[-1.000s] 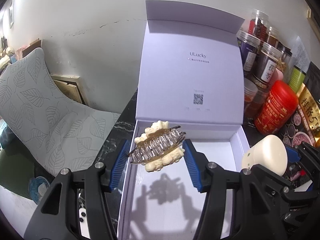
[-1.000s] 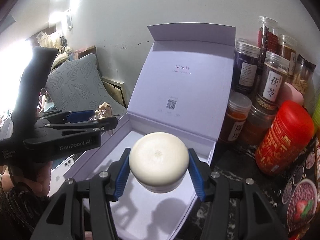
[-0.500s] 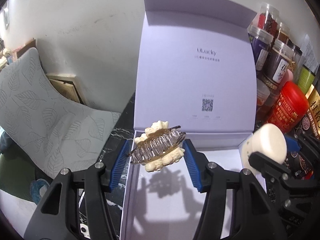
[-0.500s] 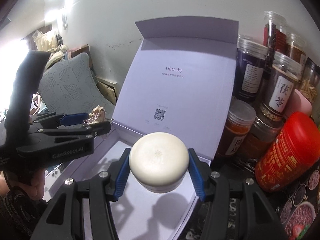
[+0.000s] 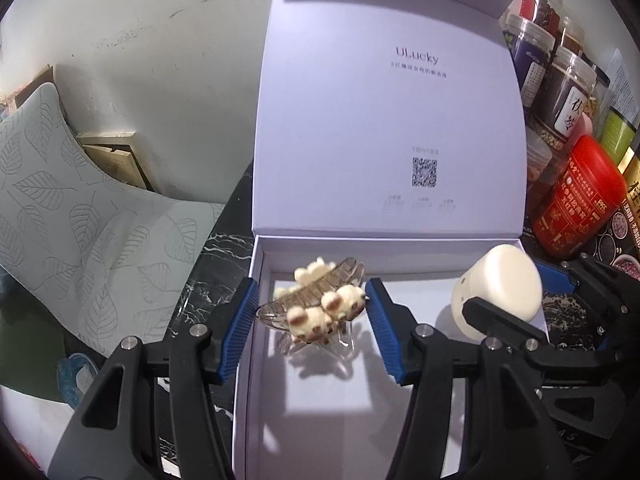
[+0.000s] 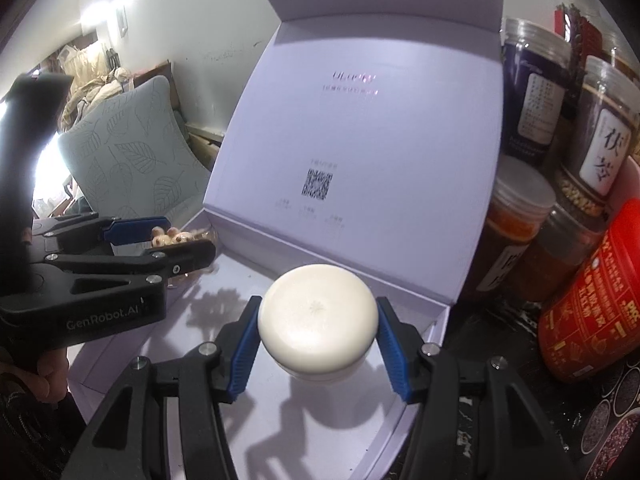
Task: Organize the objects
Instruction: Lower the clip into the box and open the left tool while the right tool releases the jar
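In the left wrist view, the left gripper (image 5: 310,316) pinches a flower-trimmed hair claw clip (image 5: 316,306) just above the floor of the open white gift box (image 5: 320,408), near its left wall; nothing is set down yet. In the right wrist view, the right gripper (image 6: 318,346) clamps a cream jar (image 6: 318,316) above the box's right half, the raised lid (image 6: 360,140) close behind and bare floor between the two.

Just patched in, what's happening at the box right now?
A person holds a hand-held gripper in each hand over the open white box. The left hand-held gripper is clamped on a hair claw clip, the right hand-held gripper on a cream round jar. Both items hang above the box floor, casting shadows on it; neither is set down yet. Food jars crowd the box's right side.
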Demonstrator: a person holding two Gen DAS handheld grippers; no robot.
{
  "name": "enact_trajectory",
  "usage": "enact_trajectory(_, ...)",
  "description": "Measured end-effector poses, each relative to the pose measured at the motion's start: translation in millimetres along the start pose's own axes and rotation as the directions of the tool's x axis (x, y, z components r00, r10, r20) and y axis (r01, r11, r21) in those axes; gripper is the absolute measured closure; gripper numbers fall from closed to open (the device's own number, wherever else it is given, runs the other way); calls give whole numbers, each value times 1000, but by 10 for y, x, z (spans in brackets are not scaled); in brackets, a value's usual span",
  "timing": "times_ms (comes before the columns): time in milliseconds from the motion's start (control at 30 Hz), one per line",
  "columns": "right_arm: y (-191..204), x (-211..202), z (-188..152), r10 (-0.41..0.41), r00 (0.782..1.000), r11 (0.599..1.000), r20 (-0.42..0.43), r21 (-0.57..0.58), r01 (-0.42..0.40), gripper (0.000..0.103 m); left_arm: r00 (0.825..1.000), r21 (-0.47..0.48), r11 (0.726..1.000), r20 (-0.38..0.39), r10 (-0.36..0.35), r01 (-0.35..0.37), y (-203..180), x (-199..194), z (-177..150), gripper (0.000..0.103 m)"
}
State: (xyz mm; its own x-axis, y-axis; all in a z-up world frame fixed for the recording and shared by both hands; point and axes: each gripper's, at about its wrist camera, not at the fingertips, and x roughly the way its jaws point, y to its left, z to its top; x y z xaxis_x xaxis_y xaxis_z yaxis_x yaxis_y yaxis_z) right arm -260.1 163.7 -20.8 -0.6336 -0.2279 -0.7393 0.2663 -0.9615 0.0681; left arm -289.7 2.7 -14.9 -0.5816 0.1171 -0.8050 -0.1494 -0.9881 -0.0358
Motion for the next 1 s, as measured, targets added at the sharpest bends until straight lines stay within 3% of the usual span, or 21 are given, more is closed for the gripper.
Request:
enact_trajectory(367,-67,134,-46,3,999,1000,-37,29,-2,47,999,13,1000,-45,-25,25,-15,172,-36,49)
enact_trajectory(700,-111,338,-126,22,987,999,-162,45,-15,47,997,28,999,-75,-24,26,-28,274,-61,49)
enact_trajectory(1000,-59,396,-149,27,985,999,-170,41,-20,47,996,26,999,-82,-25,27,-21,274,-70,49)
